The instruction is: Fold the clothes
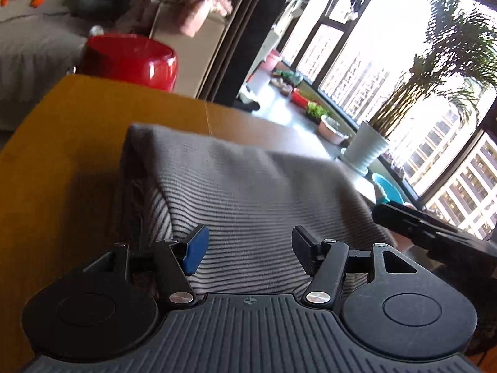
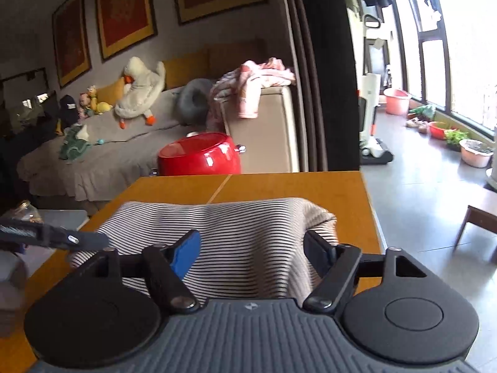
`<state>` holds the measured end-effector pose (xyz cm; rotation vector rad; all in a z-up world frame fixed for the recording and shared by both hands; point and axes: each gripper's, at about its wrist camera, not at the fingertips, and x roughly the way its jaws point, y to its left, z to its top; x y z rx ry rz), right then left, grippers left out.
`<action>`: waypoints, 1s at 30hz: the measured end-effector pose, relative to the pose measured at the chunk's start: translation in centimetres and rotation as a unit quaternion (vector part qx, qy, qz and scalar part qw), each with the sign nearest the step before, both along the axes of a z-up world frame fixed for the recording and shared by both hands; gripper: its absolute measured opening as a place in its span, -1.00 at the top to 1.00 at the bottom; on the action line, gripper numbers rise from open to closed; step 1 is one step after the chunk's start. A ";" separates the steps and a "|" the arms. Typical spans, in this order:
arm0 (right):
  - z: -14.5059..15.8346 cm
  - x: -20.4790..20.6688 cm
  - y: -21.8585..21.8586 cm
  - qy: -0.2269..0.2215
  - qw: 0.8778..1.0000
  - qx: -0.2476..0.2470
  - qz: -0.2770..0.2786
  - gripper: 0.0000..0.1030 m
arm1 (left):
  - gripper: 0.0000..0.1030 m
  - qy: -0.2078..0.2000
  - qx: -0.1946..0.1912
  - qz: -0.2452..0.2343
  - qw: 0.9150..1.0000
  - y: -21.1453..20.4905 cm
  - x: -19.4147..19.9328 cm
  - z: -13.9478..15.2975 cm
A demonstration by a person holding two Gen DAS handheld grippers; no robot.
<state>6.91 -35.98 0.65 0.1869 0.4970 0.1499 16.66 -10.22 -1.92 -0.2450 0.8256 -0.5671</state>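
A black-and-white striped garment lies folded on the orange wooden table. My left gripper is open, its fingers spread over the near part of the cloth, holding nothing. My right gripper is also open, above the same garment, which lies near the table's right edge. The right gripper's black arm shows at the right in the left wrist view. The left gripper's tip shows at the left in the right wrist view.
A red stool stands beyond the table's far edge, with a sofa carrying plush toys and pink clothes behind it. Potted plants and basins line the window wall on the right. A white plant pot stands nearby.
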 end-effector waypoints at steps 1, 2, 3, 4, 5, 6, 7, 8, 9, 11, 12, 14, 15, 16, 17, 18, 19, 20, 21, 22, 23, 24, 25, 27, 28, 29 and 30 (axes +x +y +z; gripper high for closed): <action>-0.7 0.7 0.4 0.013 1.000 0.011 0.007 -0.64 | -0.26 -0.010 0.000 0.000 1.000 -0.1 0.1 -0.4; -1.5 1.4 0.8 0.029 0.999 0.021 0.011 -0.66 | -0.26 -0.017 0.000 0.000 1.000 0.0 0.2 -0.4; -2.4 2.0 1.0 0.045 0.999 0.028 0.009 -0.67 | -0.26 -0.018 0.000 0.001 1.000 0.1 0.3 -0.4; -3.5 2.6 1.2 0.063 0.998 0.032 0.003 -0.71 | -0.26 -0.017 -0.002 0.001 1.000 0.3 0.4 -0.4; -4.2 2.7 1.5 0.065 0.997 0.031 0.002 -0.79 | -0.26 -0.016 -0.003 0.001 1.000 0.4 0.6 -0.4; -4.6 2.5 1.9 0.058 0.998 0.028 0.004 -0.86 | -0.26 -0.015 -0.005 0.000 1.000 0.5 0.7 -0.4; -4.7 2.4 2.3 0.058 0.998 0.024 0.004 -0.94 | -0.26 -0.018 -0.005 0.000 1.000 0.5 0.8 -0.4; -4.6 2.4 2.7 0.062 0.998 0.021 0.003 -0.98 | -0.26 -0.022 -0.004 0.000 1.000 0.5 0.9 -0.4; -4.6 2.2 3.0 0.066 0.998 0.021 0.000 -1.00 | -0.26 -0.024 -0.003 0.000 1.000 0.5 0.8 -0.4; -4.5 1.9 3.7 0.073 0.997 0.016 -0.013 -1.00 | -0.27 -0.025 -0.003 0.002 1.000 0.5 0.8 -0.4; -4.4 1.6 4.1 0.076 0.997 0.014 -0.021 -1.00 | -0.27 -0.025 -0.003 0.001 1.000 0.5 0.8 -0.4; -4.4 1.2 4.7 0.081 0.996 0.017 -0.035 -1.00 | -0.27 -0.026 -0.001 0.001 1.000 0.5 0.8 -0.4; -4.4 1.0 4.8 0.084 0.995 0.022 -0.042 -1.00 | -0.27 -0.026 0.001 0.002 1.000 0.5 0.7 -0.4; -4.4 0.9 4.9 0.087 0.995 0.025 -0.045 -1.00 | -0.28 -0.027 0.002 0.002 1.000 0.4 0.7 -0.3; -4.3 0.9 5.1 0.091 0.994 0.026 -0.048 -1.00 | -0.28 -0.029 0.003 0.003 1.000 0.4 0.7 -0.4; -4.3 0.9 5.2 0.096 0.994 0.024 -0.046 -1.00 | -0.29 -0.031 0.005 0.003 1.000 0.4 0.6 -0.4; -4.2 1.0 5.4 0.102 0.994 0.015 -0.041 -1.00 | -0.30 -0.032 0.006 0.002 0.999 0.3 0.6 -0.4; -4.3 1.1 5.6 0.104 0.994 0.005 -0.034 -1.00 | -0.31 -0.034 0.008 0.001 0.999 0.3 0.5 -0.4; -4.3 1.1 5.6 0.103 0.994 -0.001 -0.029 -1.00 | -0.32 -0.036 0.009 0.001 0.999 0.2 0.4 -0.4; -4.4 1.0 5.6 0.100 0.995 -0.005 -0.025 -1.00 | -0.34 -0.038 0.012 0.000 0.999 0.1 0.3 -0.4; -4.5 0.8 5.7 0.097 0.995 -0.008 -0.023 -1.00 | -0.34 -0.041 0.015 -0.001 0.999 0.0 0.2 -0.4; -4.6 0.6 5.7 0.093 0.995 -0.010 -0.022 -1.00 | -0.34 -0.044 0.019 -0.001 0.999 -0.1 0.1 -0.4; -4.7 0.5 5.8 0.089 0.996 -0.012 -0.022 -1.00 | -0.36 -0.049 0.024 -0.002 0.999 -0.3 -0.1 -0.4; -4.7 0.4 5.8 0.086 0.996 -0.012 -0.022 -1.00 | -0.39 -0.059 0.035 -0.003 0.998 -0.7 -0.5 -0.4; -4.7 0.4 5.7 0.085 0.996 -0.011 -0.022 -1.00 | -0.42 -0.065 0.040 -0.004 0.997 -0.9 -0.6 -0.5; -4.7 0.4 5.7 0.085 0.996 -0.010 -0.022 -1.00 | -0.44 -0.069 0.044 -0.005 0.997 -1.1 -0.8 -0.5; -4.7 0.4 5.7 0.084 0.996 -0.010 -0.022 -1.00 | -0.49 -0.074 0.048 -0.006 0.996 -1.3 -1.0 -0.5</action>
